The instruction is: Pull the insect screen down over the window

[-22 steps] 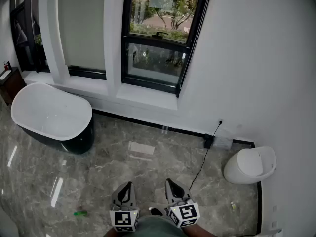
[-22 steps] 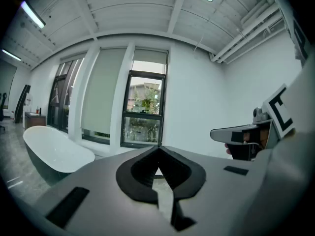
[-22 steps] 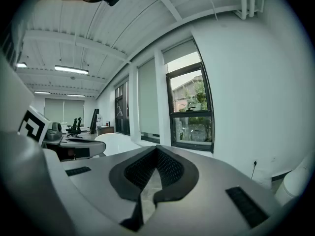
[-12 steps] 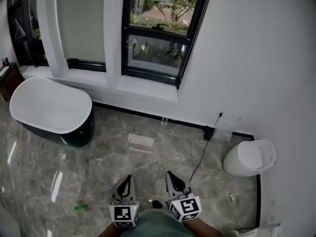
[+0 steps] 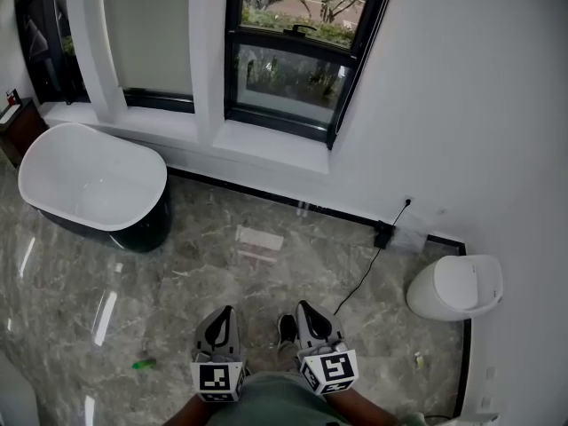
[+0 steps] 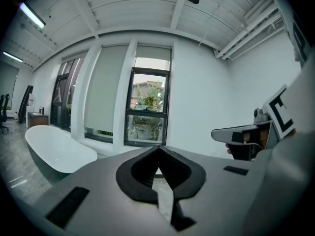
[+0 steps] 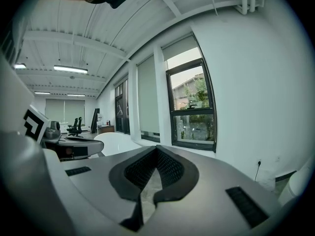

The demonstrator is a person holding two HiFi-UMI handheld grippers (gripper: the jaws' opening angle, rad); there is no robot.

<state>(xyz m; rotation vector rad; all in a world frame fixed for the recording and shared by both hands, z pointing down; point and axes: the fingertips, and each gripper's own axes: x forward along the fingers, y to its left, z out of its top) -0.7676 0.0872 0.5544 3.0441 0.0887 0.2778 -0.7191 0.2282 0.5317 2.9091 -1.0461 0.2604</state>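
Matte grey with black inner pads: my left claw (image 5: 225, 314) and right claw (image 5: 304, 309) each carry a white cube (image 5: 218, 378) printed with black square markers. Beneath them, the floor (image 5: 213, 269) is glossy grey marble veined in white. Ahead of both claws, a black-framed window (image 5: 288, 78) full of green foliage is set in a white wall (image 5: 461, 105). A pale grey blind (image 5: 146, 29) is ahead and left of my left claw. So is a bathtub (image 5: 84, 180), white inside and dark outside. A black cable (image 5: 359, 279) crosses the marble ahead of my right claw. A small green object (image 5: 144, 363) lies left of my left claw.
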